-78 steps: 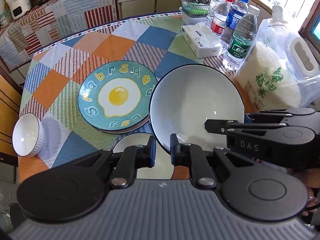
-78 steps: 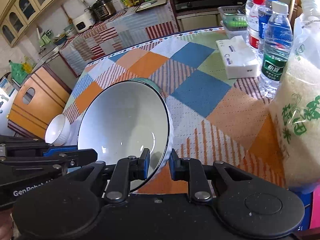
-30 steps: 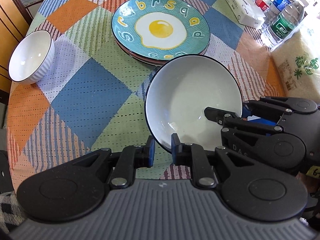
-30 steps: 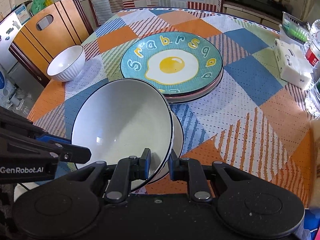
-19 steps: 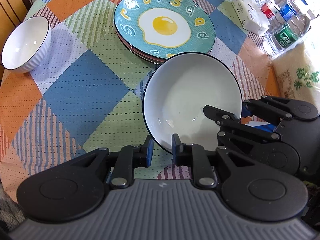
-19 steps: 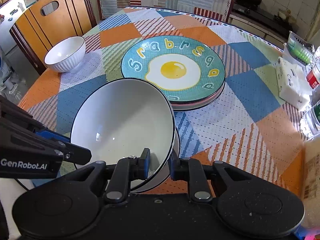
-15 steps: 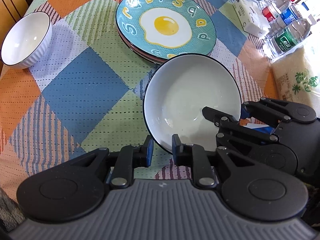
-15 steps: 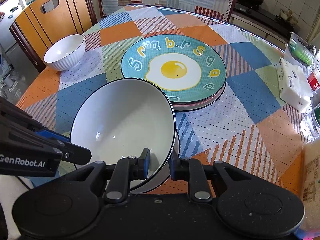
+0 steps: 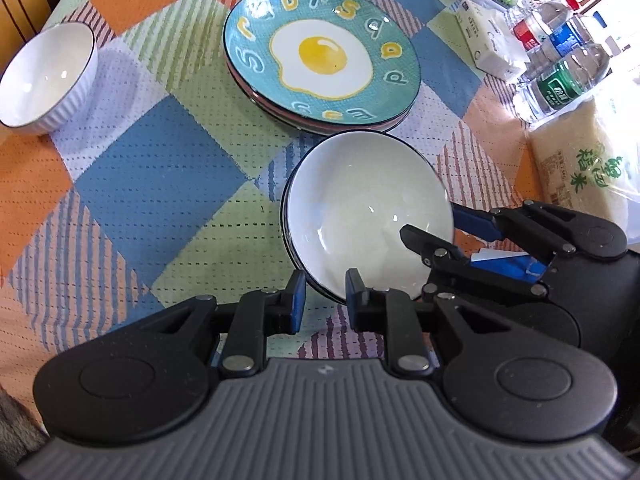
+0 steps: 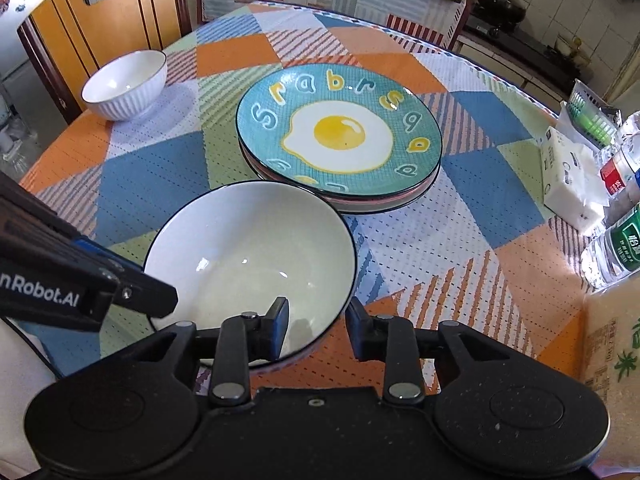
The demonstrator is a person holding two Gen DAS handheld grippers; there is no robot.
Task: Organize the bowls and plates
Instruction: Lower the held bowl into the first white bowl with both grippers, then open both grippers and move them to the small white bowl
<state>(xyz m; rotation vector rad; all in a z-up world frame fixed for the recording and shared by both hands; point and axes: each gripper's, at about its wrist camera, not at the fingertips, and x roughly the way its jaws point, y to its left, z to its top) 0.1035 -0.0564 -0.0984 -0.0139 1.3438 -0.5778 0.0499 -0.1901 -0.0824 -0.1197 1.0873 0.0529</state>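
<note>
Wide white ceramic bowl with dark rim [image 10: 248, 256] nested on a like bowl, just beside egg-print teal plate stack [image 10: 340, 136]. Right gripper [image 10: 316, 320] and left gripper [image 9: 322, 294] narrowly parted, straddling rim. Best withdrawn straight back.

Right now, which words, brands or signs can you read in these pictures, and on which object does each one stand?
"S r a b r s a d", with partly hidden letters at its near edge: rim of the egg plate.
"nRobot.AI", start cut off: left gripper.
Green Chinese characters: rice bag.
Green bottle label, red bottle label, tissue pack: too small to read.
</note>
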